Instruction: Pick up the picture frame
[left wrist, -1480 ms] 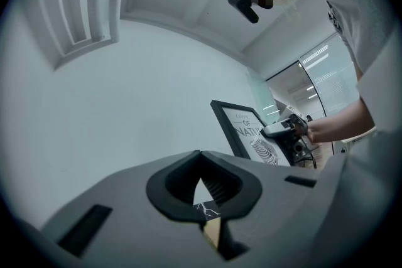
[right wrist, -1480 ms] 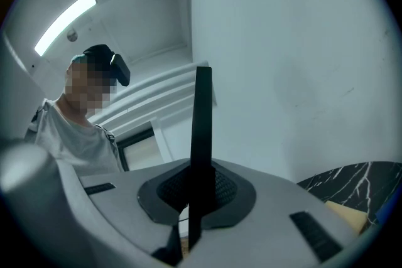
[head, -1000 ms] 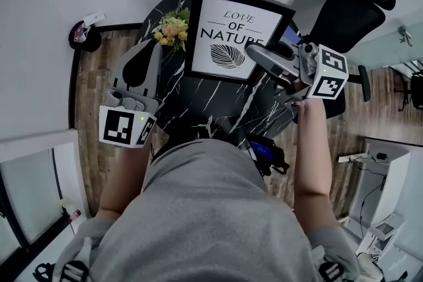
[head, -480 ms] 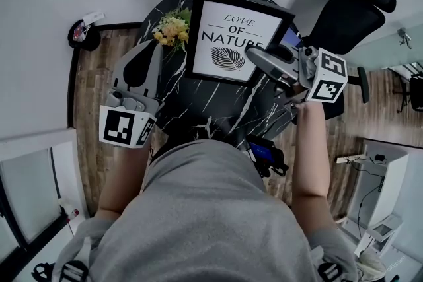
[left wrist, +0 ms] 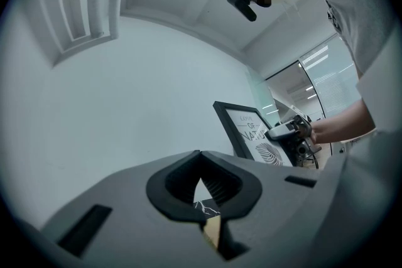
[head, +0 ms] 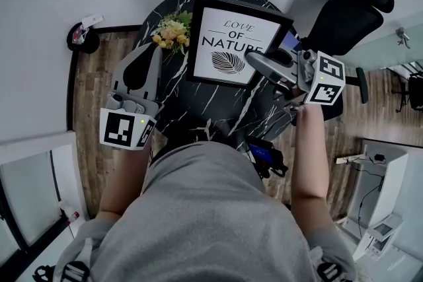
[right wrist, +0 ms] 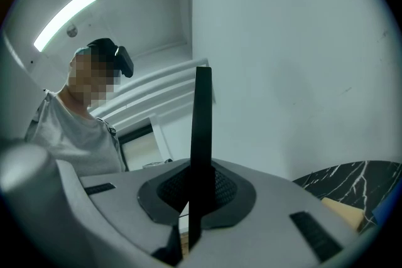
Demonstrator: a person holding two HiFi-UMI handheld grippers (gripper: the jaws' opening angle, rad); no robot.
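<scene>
The picture frame stands tipped up over the round black marble table, just beside a small bunch of yellow flowers, and the right gripper is clamped on its right-hand border, with the thin black moulding running edge-on between the ribbed pads. The left gripper hangs off to the side, pinched together with nothing in it. The frame looks light and stiff, a slim border round a flat print, but the glazing (if there is any) would make it fragile and the front face slick, so the moulding is the sensible place to grip, not the white middle. A pinch on one side puts the weight off to the left, and I would expect the frame to want to swing about the pads. Its printed face looks toward the person and somewhat upward, the lettering reading right way up from their side, so the top edge is the far one. The long axis seems to run upright, though the steep angle leaves that uncertain, and no view shows whether the bottom edge touches the table
</scene>
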